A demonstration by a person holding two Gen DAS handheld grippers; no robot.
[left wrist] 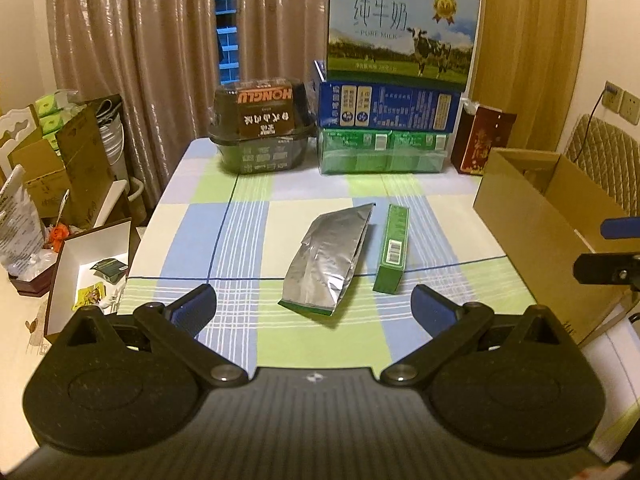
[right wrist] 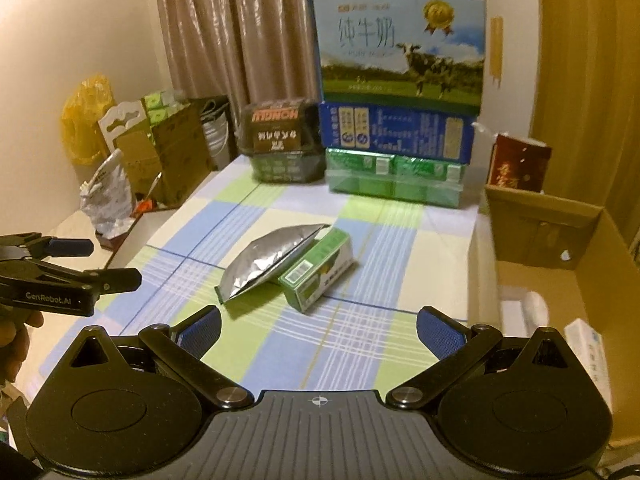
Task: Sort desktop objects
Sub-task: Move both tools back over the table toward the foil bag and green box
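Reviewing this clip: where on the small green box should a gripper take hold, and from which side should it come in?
Grip the green box across its narrow width near the middle, coming from above. It lies flat on the tablecloth, long and slim, so the short span probably fits open jaws. The silver foil pouch lies close along one long side, so the near end, clear of the pouch, looks safer. Both the left gripper and the right gripper are open.

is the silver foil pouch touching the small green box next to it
Touching. In the right wrist view the crinkled silver foil pouch leans its upper edge on the small green cardboard box, no tablecloth visible between them. The left wrist view suggests only a narrow gap.
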